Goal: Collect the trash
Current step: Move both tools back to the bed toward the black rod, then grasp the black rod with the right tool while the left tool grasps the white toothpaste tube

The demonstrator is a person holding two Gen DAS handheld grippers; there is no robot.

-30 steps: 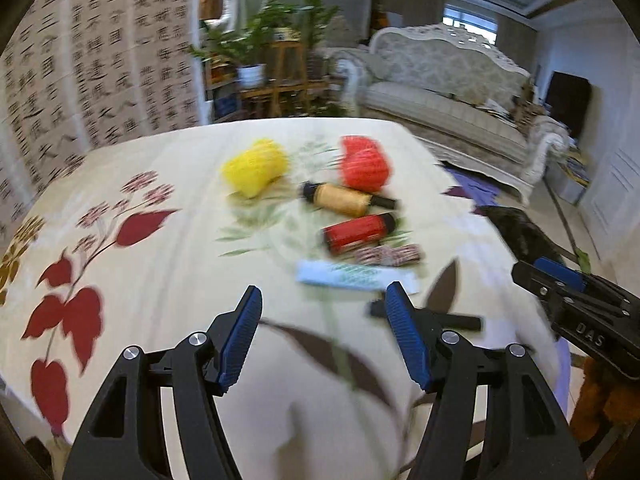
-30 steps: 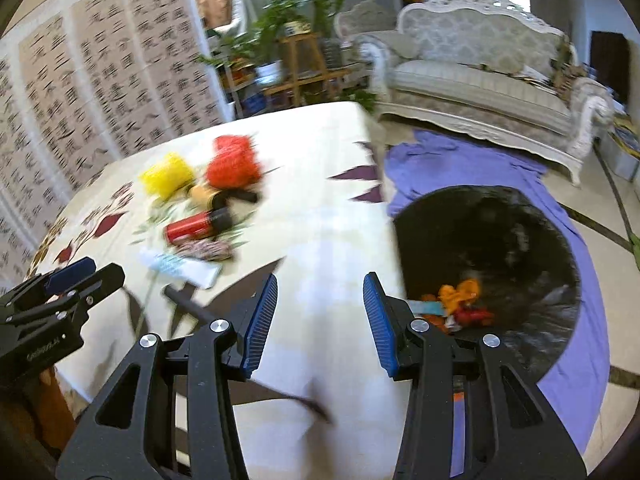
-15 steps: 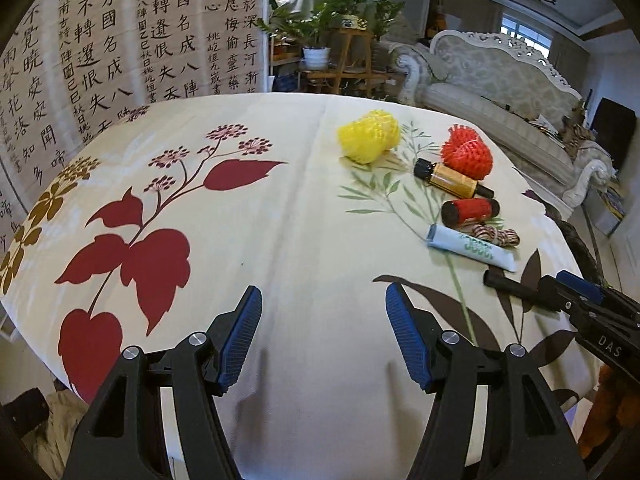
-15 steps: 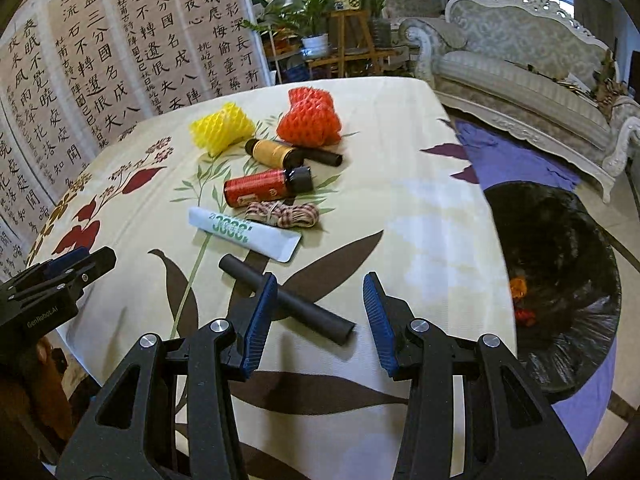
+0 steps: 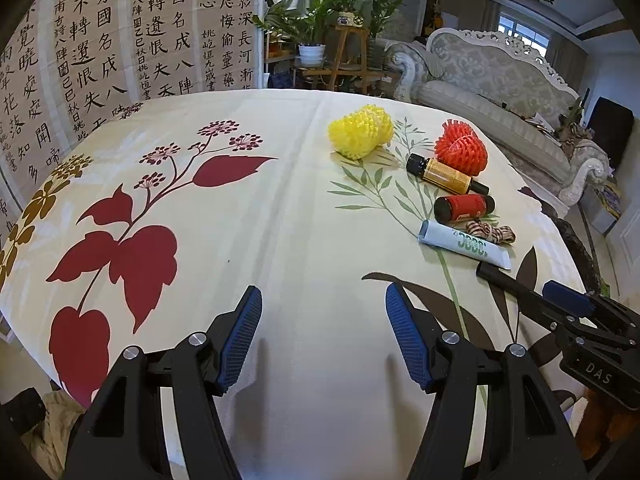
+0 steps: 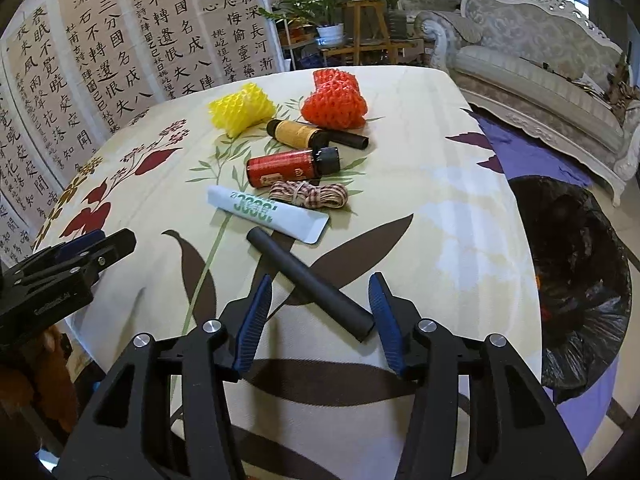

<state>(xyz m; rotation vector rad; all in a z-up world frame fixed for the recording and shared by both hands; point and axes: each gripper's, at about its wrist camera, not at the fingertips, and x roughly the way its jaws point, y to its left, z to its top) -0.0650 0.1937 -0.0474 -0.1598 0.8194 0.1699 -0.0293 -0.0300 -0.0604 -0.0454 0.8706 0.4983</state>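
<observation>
Between the spread fingers of the right claw [image 6: 318,316] lies a black tube [image 6: 308,282] on the bench [image 6: 440,184], slanting toward the right finger. Beyond it sits a white tube [image 6: 266,213]. Well left, the left claw [image 5: 323,334] gapes over bare cloth.

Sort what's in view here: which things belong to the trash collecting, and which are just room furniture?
Job:
black tube, between the open right gripper jaws
white tube
twine bundle
red bottle
amber bottle
red foam net
yellow foam net
bin with black bag
left gripper, open and empty

Background:
sofa
potted plants
calligraphy screen
tablecloth
</observation>
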